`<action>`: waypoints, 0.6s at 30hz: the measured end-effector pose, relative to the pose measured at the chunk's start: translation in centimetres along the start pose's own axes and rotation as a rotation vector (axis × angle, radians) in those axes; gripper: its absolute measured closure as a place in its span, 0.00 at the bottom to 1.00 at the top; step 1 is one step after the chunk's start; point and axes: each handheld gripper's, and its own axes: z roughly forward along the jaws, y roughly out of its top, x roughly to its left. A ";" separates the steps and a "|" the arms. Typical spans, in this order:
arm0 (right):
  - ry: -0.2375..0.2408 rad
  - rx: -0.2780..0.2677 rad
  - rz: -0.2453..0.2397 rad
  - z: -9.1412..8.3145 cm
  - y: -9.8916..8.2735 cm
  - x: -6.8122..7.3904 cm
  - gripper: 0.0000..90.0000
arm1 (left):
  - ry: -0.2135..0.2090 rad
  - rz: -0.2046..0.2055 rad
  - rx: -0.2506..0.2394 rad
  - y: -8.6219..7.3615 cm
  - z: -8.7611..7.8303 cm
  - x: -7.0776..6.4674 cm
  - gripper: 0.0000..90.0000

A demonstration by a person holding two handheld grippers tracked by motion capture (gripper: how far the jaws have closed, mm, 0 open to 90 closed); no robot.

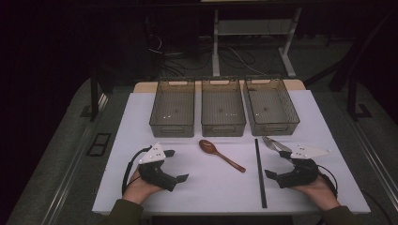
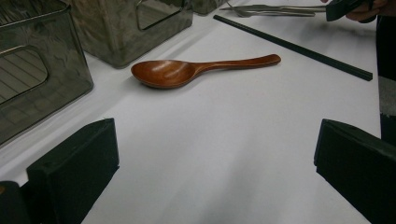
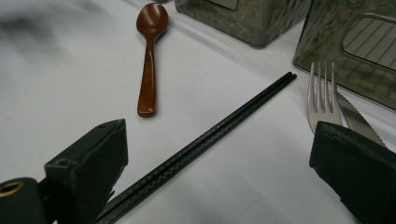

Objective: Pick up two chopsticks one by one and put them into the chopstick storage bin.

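Wooden spoon (image 1: pixel 220 154) lies between the left tongs (image 1: pixel 179 165) and right tongs (image 1: pixel 275 163), both released.

In the right gripper view, the right jaw hides the fork's (image 3: pixel 321 95) handle and most of the knife (image 3: pixel 358 120) beside the fork; the chopsticks' (image 3: pixel 224 127) near ends run behind the left jaw.

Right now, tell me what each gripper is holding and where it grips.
Nothing is held. The left gripper and right gripper both stand open above the table, apart from the wooden spoon and chopsticks.
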 end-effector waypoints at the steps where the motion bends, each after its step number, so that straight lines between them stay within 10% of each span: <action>1: -0.002 0.001 0.001 0.0 0.0 0.0 0.04 | -0.001 0.000 0.000 0.0 0.0 0.0 0.00; 18: -0.060 0.059 0.047 0.7 1.1 0.3 0.09 | 0.005 -0.009 0.006 0.0 0.0 0.0 0.00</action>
